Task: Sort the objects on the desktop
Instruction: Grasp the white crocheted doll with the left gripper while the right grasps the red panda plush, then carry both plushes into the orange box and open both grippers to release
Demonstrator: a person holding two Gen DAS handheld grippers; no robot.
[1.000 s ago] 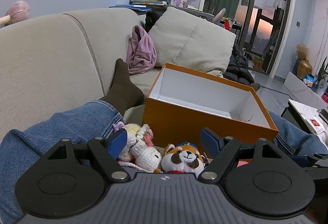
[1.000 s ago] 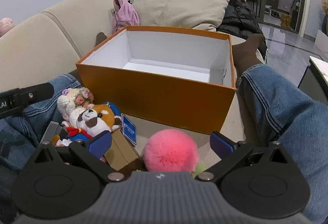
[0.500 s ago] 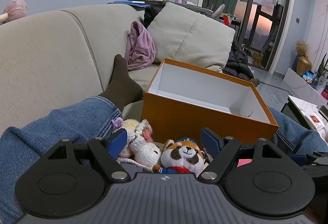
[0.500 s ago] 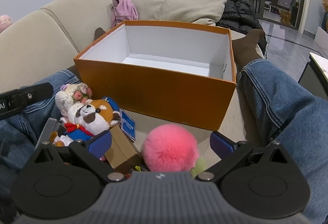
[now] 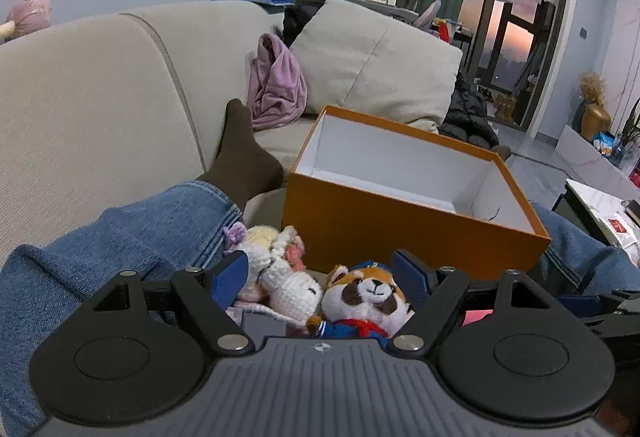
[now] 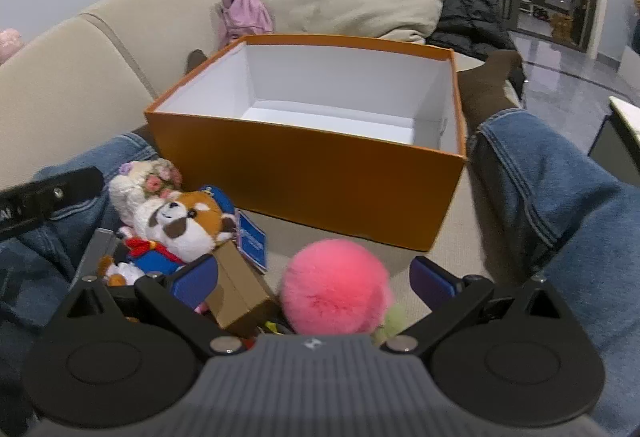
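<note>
Left wrist view: your left gripper [image 5: 320,273] is spread wide, gripping nothing, w/ the red panda plush [image 5: 366,303] and white crochet doll [image 5: 280,277] between its fingers, just in front of the orange box [image 5: 400,233].

Right wrist view: your right gripper [image 6: 314,279] is also spread, pink pompom [image 6: 334,287] between fingers but not clamped, near the box front. Cardboard block [image 6: 238,287] sits left of the pompom.

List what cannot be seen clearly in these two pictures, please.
- Left wrist view: the red panda plush has its lower body behind the left gripper.
- Right wrist view: the pink pom-pom has its underside behind the right gripper.
- Right wrist view: the blue tag print is too small to read.
- Both views: the near floor of the orange box is behind its front wall.
</note>
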